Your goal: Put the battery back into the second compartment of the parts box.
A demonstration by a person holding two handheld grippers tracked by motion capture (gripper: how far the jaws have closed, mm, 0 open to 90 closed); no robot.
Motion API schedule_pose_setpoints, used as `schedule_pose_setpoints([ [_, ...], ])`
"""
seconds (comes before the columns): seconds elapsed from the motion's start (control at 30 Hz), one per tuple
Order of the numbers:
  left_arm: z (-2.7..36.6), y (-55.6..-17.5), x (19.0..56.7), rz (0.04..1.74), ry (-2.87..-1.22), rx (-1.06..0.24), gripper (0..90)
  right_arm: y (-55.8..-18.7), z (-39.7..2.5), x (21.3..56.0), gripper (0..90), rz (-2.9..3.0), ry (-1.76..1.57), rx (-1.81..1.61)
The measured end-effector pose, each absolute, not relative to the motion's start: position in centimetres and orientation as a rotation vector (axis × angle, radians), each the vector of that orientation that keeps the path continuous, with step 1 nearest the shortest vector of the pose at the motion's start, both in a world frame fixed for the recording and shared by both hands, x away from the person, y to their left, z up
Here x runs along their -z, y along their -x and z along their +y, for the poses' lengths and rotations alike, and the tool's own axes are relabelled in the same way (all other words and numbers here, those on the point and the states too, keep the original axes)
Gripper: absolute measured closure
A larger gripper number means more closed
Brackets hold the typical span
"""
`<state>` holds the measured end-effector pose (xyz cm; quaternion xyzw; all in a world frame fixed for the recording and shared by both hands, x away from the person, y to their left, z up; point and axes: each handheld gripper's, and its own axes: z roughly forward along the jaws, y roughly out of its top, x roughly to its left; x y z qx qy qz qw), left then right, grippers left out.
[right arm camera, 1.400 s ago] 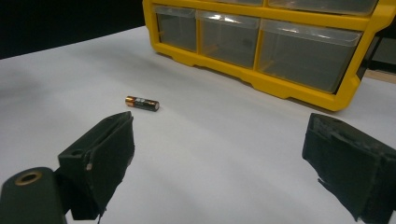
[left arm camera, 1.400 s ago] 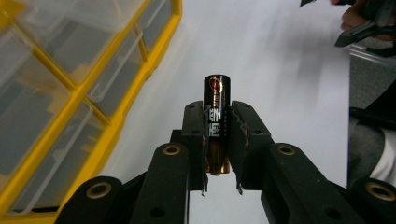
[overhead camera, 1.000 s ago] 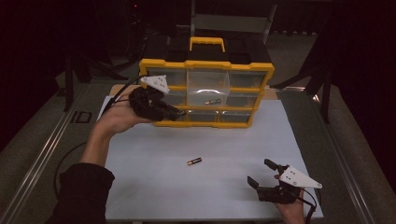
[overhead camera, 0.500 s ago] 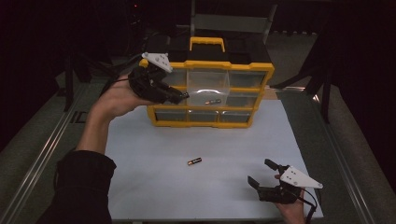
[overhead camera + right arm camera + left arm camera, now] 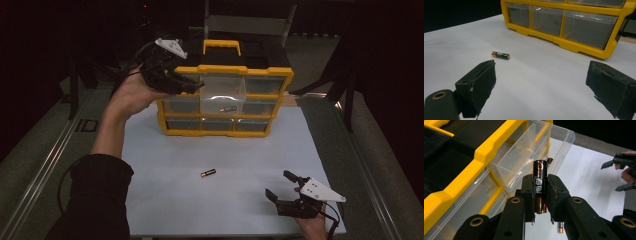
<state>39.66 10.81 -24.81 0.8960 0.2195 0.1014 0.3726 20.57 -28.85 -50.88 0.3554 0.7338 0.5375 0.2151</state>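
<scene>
High view: left gripper [image 5: 196, 86] held up at the top-left corner of the yellow organizer [image 5: 225, 100], tips over the pulled-out clear drawer [image 5: 223, 90] in the top row. One battery lies in that drawer [image 5: 229, 108], below and just ahead of the tips. Right gripper [image 5: 284, 186] sits low on the white mat [image 5: 165, 200], jaws spread; loose battery [image 5: 208, 173] lies well off to its left, nothing touching it.

Left gripper view: jaws pinch a battery [image 5: 540, 185] upright by its middle, top end sticking out past the tips. Open drawer [image 5: 544, 150] directly beyond and below it.

Right gripper view: jaws wide apart, nothing between them. Loose battery [image 5: 500, 55] flat on the mat, ahead and beyond the left jaw. Organizer's bottom drawers [image 5: 564, 22] farther ahead.
</scene>
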Motion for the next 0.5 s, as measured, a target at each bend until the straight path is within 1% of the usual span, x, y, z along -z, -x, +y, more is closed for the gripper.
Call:
schedule_pose_setpoints([
  [0.5, 8.3, -40.4, 24.7, 0.585, -2.299, -0.279, 77.1, -20.5, -28.9, 50.8, 8.7, 2.034, -0.988, -1.491],
])
